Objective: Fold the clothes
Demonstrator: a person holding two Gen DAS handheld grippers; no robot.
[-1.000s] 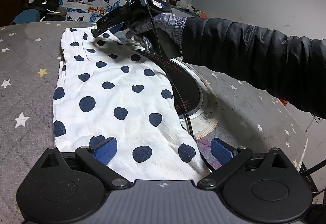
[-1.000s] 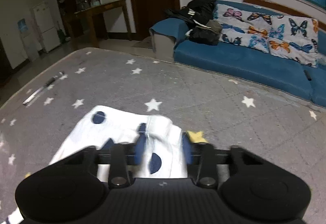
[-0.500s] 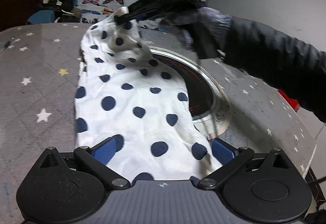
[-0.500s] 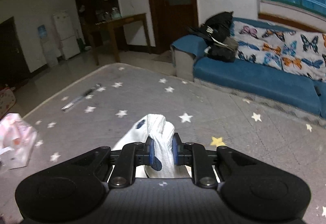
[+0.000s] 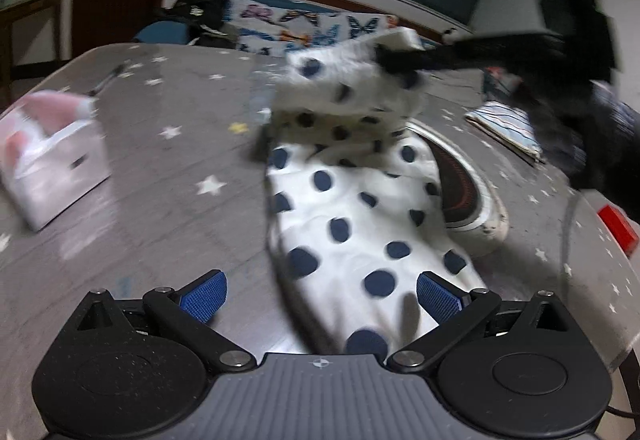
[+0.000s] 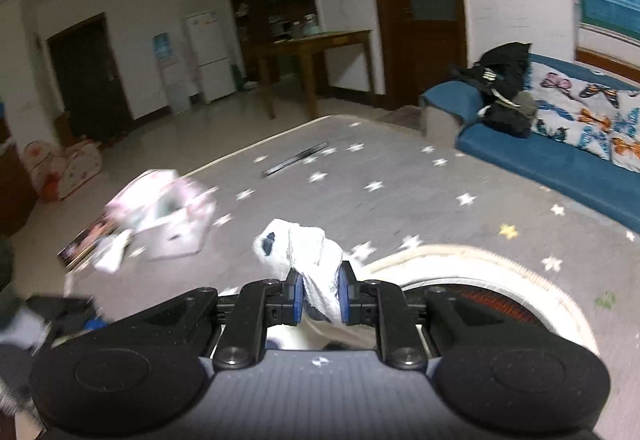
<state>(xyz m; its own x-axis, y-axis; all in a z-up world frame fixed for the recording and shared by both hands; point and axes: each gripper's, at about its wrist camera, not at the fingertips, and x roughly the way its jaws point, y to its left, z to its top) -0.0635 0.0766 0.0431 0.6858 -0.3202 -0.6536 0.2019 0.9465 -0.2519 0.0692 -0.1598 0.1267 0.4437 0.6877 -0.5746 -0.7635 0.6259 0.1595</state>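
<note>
While pinched in the right claw (image 6: 319, 298), spotted cloth (image 5: 360, 207) above table (image 5: 168, 167).

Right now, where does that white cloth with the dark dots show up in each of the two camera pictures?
Left wrist view: the polka-dot cloth runs up the middle, its far end lifted by the right gripper.
Right wrist view: only a bunched end of it shows, low in the middle, pinched between the gripper's blue pads.
Shared landmark: the butterfly-print sofa, beyond the star-patterned table.
</note>
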